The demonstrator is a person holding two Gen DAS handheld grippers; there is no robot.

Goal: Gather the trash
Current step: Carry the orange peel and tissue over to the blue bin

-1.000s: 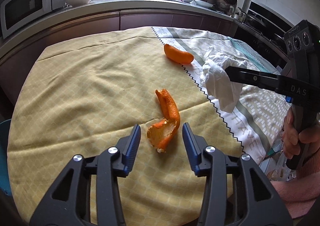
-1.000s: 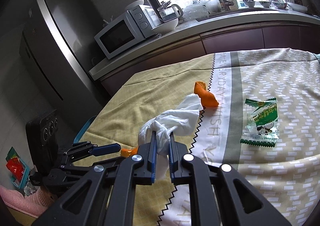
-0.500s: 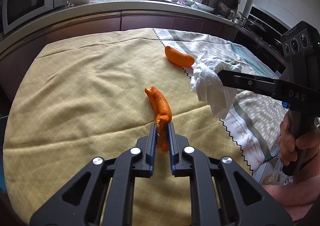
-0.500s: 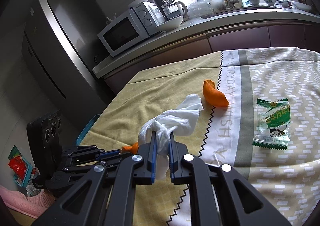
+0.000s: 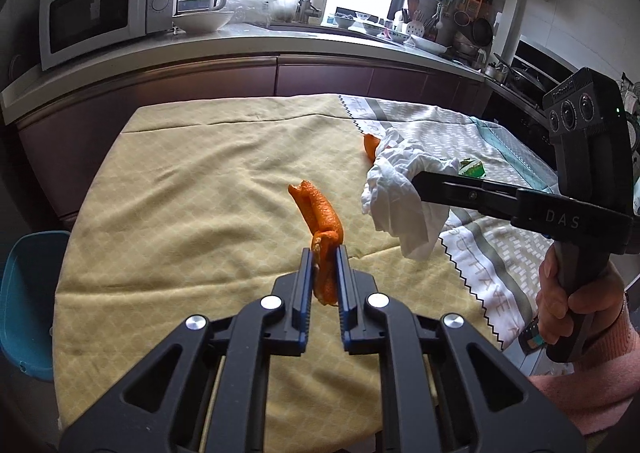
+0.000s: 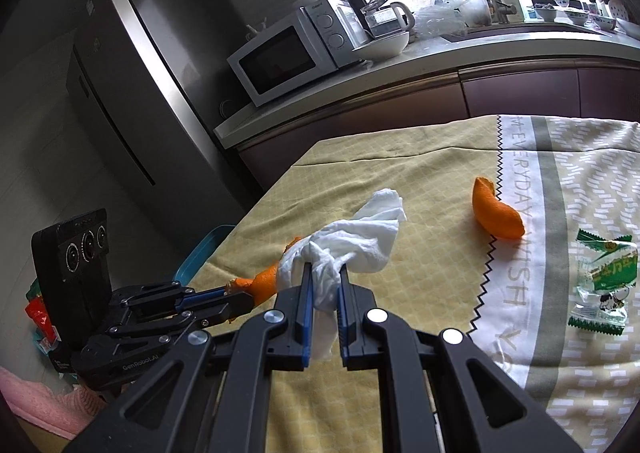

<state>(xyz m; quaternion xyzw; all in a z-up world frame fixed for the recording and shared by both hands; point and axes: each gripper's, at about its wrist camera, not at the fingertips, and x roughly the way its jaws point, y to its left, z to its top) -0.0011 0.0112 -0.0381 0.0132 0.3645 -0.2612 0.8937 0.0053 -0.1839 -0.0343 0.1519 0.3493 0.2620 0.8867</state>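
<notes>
Left-wrist view first: the left gripper [image 5: 323, 273] has its two blue-lined fingers pressed together on the lower end of a long orange peel [image 5: 320, 215], which stands up and curls away toward 12 o'clock, seemingly lifted clear of the yellow tablecloth [image 5: 180, 213]. Pinching it by one end makes sense, since the strip is thin there and the rest hangs free without crumpling.

At 3 o'clock in that view the right gripper [image 5: 418, 183] reaches in sideways, its tips buried in a white tissue [image 5: 400, 189] that droops below it; the person's right hand [image 5: 568, 293] grips the handle. From the right-wrist view the right gripper [image 6: 323, 281] is plainly clamped on the wad of tissue [image 6: 352, 241], held up off the cloth. Each tool carries one piece, probably so both can go to the bin in a single trip.

Further out, a second orange peel [image 6: 496, 213] lies on the cloth at 2 o'clock, right by the zigzag seam, and a green snack wrapper [image 6: 600, 281] lies at 3 o'clock on the patterned half. Both are untouched, so I judge the task roughly half done.

A blue bin [image 6: 204, 249], only its rim visible, shows off the table's edge at 9 o'clock, the likely drop point. A microwave [image 6: 288, 53] stands on the counter beyond.
</notes>
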